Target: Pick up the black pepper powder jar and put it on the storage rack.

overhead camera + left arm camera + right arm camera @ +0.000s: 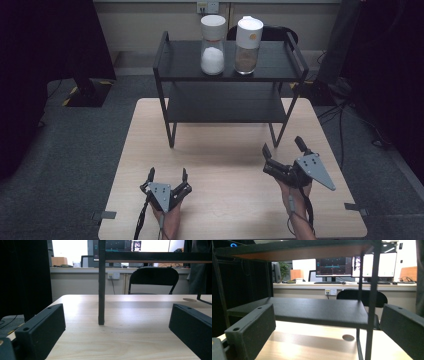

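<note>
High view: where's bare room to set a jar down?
The tabletop is bare between the rack's front legs and both tongs. The lower shelf is bare too. The top shelf is crowded at mid-back by the white-powder jar and brown-powder jar; its ends are free.

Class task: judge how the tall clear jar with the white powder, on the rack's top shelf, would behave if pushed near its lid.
The tall clear jar with white powder is narrow and upright, so it may tip. Powder sits low, likely steadying it. Smooth walls probably slip.
</note>
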### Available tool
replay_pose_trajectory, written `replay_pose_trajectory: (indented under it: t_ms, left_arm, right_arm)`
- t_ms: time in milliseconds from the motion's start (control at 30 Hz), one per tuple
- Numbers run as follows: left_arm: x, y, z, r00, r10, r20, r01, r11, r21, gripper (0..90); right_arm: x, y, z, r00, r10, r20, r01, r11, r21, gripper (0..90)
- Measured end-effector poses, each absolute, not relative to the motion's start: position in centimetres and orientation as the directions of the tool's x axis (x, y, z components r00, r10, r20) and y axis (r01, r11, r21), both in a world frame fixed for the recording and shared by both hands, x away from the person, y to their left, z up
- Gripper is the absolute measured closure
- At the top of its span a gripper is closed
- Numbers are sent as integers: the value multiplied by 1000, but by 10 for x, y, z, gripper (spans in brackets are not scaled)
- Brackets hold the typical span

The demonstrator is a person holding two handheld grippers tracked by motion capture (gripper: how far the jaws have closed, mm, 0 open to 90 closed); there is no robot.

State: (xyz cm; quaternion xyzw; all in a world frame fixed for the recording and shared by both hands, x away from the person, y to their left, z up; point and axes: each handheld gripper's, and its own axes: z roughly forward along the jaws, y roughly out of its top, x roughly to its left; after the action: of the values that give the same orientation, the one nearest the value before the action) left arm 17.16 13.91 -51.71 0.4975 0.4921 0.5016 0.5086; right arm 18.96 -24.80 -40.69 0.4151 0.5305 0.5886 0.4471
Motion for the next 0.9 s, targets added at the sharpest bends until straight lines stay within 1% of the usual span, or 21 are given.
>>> replay_pose_trajectory:
  t_ms: [233,367,433,533,667,900]
  left_arm:
    - [172,139,-517,12,1000,-1,-20,1,1000,0]
    - [172,139,-517,13,1000,-1,-21,1,1000,0]
    - [172,139,-517,12,1000,-1,-21,2,1000,0]
    - [172,139,-517,13,1000,-1,-21,2,1000,0]
    - [172,139,-517,13,1000,-1,-21,2,1000,0]
    - [172,139,-517,13,1000,-1,-21,2,1000,0]
  right_arm:
    - [175,-247,-443,-224,975,-2,-54,-10,999,0]
    - [169,-247,-466,-210,978,9,-31,-16,999,0]
    - [167,-247,-473,-201,980,-1,-4,0,1000,0]
    - [164,-248,-483,-184,983,13,20,-10,1000,0]
    - [161,-250,-494,-160,987,-11,10,12,1000,0]
    - [158,-251,-510,-139,990,-7,5,8,1000,0]
